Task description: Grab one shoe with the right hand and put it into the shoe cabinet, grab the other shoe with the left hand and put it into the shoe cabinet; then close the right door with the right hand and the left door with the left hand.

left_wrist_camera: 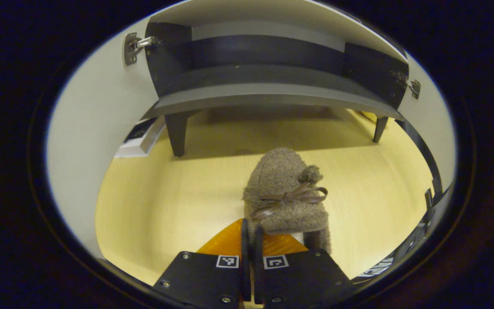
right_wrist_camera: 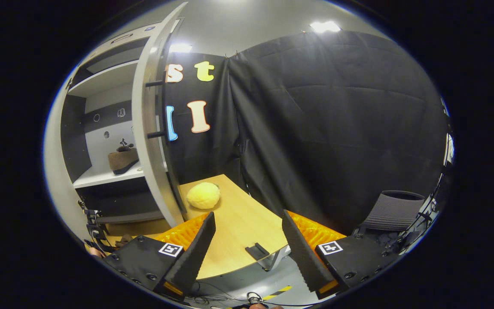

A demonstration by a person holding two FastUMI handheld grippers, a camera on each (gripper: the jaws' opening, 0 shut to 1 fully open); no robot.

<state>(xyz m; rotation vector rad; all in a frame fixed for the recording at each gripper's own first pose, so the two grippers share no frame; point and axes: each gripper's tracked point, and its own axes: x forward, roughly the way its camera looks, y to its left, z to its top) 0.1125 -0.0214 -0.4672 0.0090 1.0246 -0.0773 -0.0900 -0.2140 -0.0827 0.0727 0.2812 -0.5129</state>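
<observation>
Fuzzy brown wool — that is the shoe [left_wrist_camera: 288, 193] we hold in the left gripper [left_wrist_camera: 249, 240]. In the left gripper view its two fingers are squeezed almost together on the back edge of the shoe, so we judge the jaws are clamped on that thin rim. The shoe hangs low, in front of the shoe cabinet [left_wrist_camera: 268, 92] and under its bottom shelf, with the wooden table [left_wrist_camera: 152, 206] beneath it.

What could go wrong? We think the grip is small, so the shoe could tip or slip out on the way up. It could also bump the front edge of the bottom shelf, because it sits lower than that edge. The ribbon bow on top could catch there too.

Going left to right from the cabinet: the left door [left_wrist_camera: 96, 128] stands open, then comes the dark inside, then the right door [left_wrist_camera: 438, 124] stands open too. Neither door blocks the way in.

In the right gripper view the other shoe [right_wrist_camera: 123, 159] already rests on a white shelf inside the cabinet. Just right of the cabinet's open door [right_wrist_camera: 152, 141] a soft yellow ball [right_wrist_camera: 203, 195] lies on the table — it sits close to that door, and we cannot tell if it is in the door's path. The right gripper [right_wrist_camera: 247, 240] is spread wide and holds nothing.
</observation>
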